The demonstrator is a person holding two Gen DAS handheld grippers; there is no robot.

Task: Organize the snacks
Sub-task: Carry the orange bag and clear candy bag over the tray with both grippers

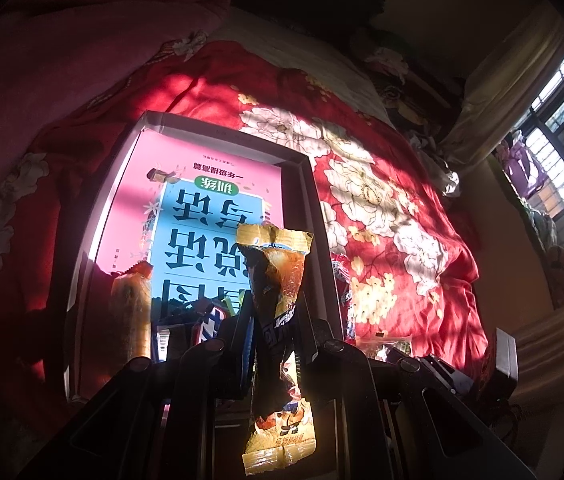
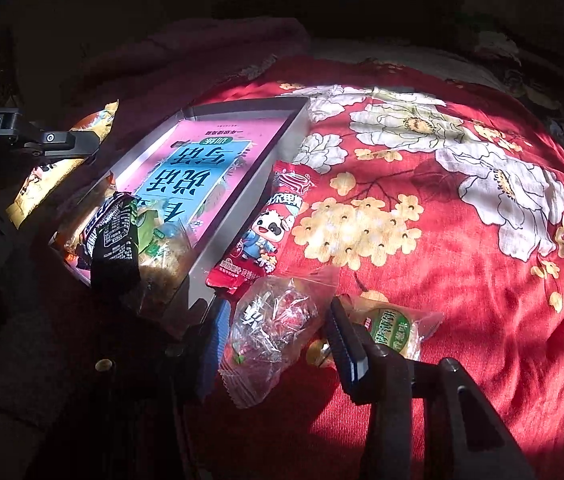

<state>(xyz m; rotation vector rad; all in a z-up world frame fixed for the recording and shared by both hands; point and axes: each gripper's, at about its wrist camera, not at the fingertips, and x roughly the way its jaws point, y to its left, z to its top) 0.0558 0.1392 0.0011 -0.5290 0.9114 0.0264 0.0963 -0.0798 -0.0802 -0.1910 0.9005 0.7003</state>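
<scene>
A yellow snack packet (image 1: 279, 280) is sitting pinched between the fingers of the left gripper (image 1: 271, 320), hanging over the near end of a shallow grey box (image 2: 282, 152) that is lying on a bed with a red flowered blanket (image 2: 462, 220). Inside the box a pink and blue book (image 1: 201, 208) with Chinese writing is lying flat, and a few snacks, one a black packet (image 2: 115, 240), are piling up at its near end. A red packet with a cartoon cow (image 2: 269, 228) is leaning on the box's outside wall. The right gripper (image 2: 277, 332) is holding its fingers spread around a clear bag of sweets (image 2: 273, 328) without pressing it. A green-labelled bun packet (image 2: 394, 332) is lying just beside. The left gripper's side is reading "enRobot.AI".
</scene>
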